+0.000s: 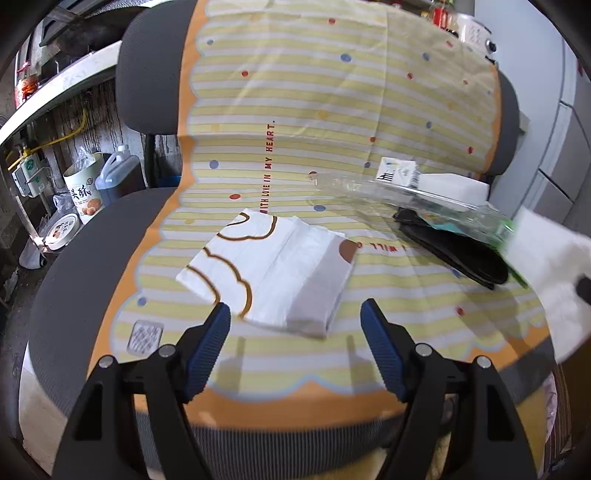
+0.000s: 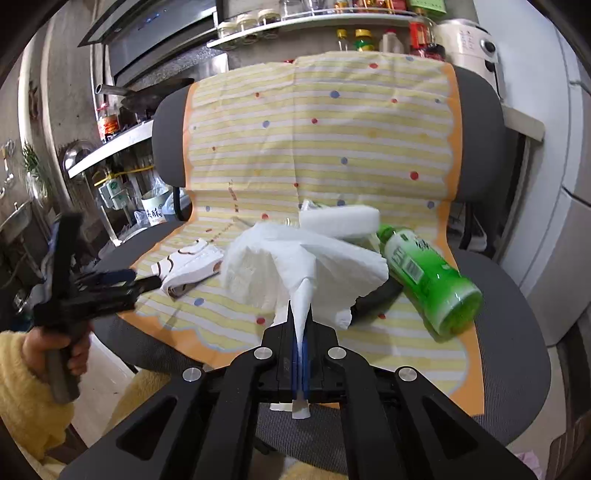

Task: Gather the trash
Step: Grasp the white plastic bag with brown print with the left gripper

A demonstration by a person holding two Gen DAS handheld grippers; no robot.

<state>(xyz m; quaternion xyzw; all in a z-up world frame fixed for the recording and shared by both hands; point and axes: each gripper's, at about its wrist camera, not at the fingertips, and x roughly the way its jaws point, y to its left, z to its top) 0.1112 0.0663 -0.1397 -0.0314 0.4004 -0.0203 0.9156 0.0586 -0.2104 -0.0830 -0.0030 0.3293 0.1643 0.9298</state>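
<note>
My right gripper [image 2: 301,314] is shut on a crumpled white tissue [image 2: 303,262] and holds it above the chair seat; the tissue also shows at the right edge of the left wrist view [image 1: 546,258]. My left gripper [image 1: 295,314] is open and empty, just in front of a white tissue pack with brown lines [image 1: 273,273], also seen in the right wrist view [image 2: 188,266]. A green plastic bottle [image 2: 428,273] lies on its side at the seat's right, over a black flat object [image 1: 461,251]. A white sponge block [image 2: 340,218] lies behind the tissue.
Everything lies on a yellow striped cloth [image 1: 295,122] draped over a grey office chair [image 2: 509,280]. Kitchen shelves with jars [image 2: 258,22] stand behind. Tins and a jug [image 1: 118,173] sit on the floor at the left. A grey cabinet [image 1: 565,147] stands at the right.
</note>
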